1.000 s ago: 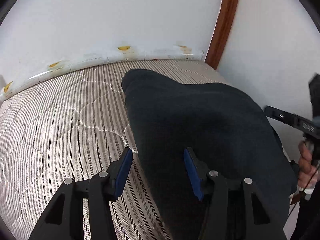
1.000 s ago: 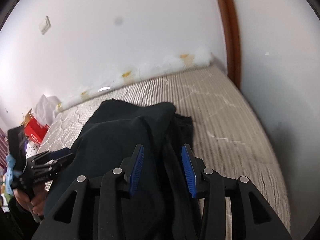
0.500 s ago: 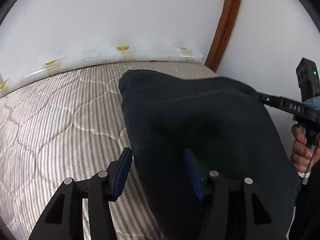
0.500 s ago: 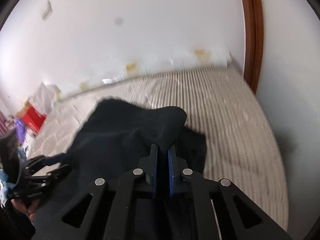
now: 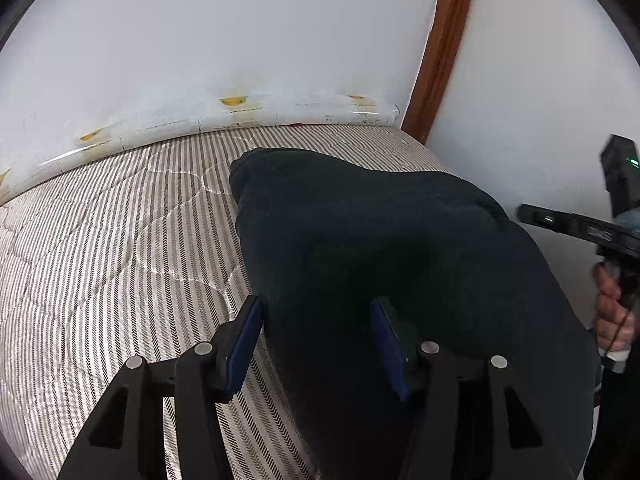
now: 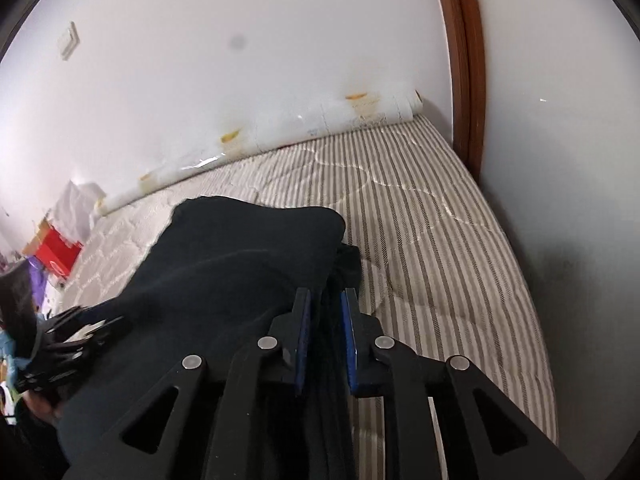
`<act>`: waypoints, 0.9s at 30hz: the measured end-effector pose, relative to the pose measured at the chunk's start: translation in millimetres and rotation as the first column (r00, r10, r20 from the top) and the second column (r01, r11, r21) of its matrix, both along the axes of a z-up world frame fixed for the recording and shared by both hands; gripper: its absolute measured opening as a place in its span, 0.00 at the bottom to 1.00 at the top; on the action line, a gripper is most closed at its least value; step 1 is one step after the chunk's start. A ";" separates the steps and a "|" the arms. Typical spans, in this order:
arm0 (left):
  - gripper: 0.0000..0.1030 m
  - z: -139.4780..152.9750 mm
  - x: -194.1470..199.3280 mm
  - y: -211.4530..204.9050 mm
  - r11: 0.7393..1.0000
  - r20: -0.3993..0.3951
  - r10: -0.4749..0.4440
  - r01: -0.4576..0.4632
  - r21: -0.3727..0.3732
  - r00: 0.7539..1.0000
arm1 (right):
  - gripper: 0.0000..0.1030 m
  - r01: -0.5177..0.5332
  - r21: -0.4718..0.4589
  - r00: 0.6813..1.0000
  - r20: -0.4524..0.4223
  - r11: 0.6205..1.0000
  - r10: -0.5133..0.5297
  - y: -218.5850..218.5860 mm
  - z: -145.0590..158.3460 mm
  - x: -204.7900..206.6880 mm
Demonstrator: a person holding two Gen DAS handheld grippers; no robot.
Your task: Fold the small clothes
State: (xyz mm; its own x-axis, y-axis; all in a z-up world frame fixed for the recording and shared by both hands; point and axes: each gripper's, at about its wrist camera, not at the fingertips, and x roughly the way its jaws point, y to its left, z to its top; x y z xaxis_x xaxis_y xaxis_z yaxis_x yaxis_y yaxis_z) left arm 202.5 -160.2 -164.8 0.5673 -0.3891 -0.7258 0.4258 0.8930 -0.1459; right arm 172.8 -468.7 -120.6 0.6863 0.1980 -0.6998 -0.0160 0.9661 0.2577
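A dark navy garment [image 5: 380, 248] lies bunched on the striped mattress [image 5: 120, 240]. My left gripper [image 5: 316, 340] is open, its blue pads wide apart over the garment's near left edge. In the right wrist view the same garment [image 6: 240, 264] fills the lower left. My right gripper [image 6: 325, 336] has its blue pads a narrow gap apart with folds of the garment's right edge between them. The right gripper also shows at the right edge of the left wrist view [image 5: 580, 228], held by a hand.
White walls close the bed in at the back and right. A brown wooden door frame [image 5: 440, 52] stands in the corner. A rolled white sheet [image 5: 200, 120] lies along the back wall. A red box [image 6: 56, 256] and clutter sit at the far left.
My right gripper closed on the garment's edge half a second ago and has now parted slightly, moving lower and nearer the cloth. My left gripper stayed open over the garment.
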 end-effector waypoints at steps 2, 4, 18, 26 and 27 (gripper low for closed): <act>0.52 0.8 -1.6 0.2 1.000 0.003 0.003 -0.003 0.004 1.000 | 0.16 -0.013 0.013 1.000 0.009 1.000 0.013 -0.6 4.0 -12.3; 0.52 1.3 -2.4 -0.5 1.000 0.002 0.009 -0.009 0.008 1.000 | 0.17 -0.030 0.034 1.000 0.006 0.999 0.030 0.4 4.1 -26.8; 0.52 9.9 -24.1 7.4 0.999 -0.004 0.037 -0.037 -0.015 0.999 | 0.03 -0.075 0.092 0.996 -0.047 0.993 0.080 22.4 -37.7 -74.3; 0.54 12.8 -45.8 7.4 0.999 -0.004 0.030 -0.029 0.026 1.000 | 0.02 0.002 -0.075 1.000 -0.011 0.997 -0.003 36.2 -45.8 -89.2; 0.54 14.8 -49.4 8.7 0.999 -0.003 0.030 -0.030 0.027 1.000 | 0.02 0.005 -0.152 1.000 -0.008 0.988 -0.006 46.3 -46.3 -91.3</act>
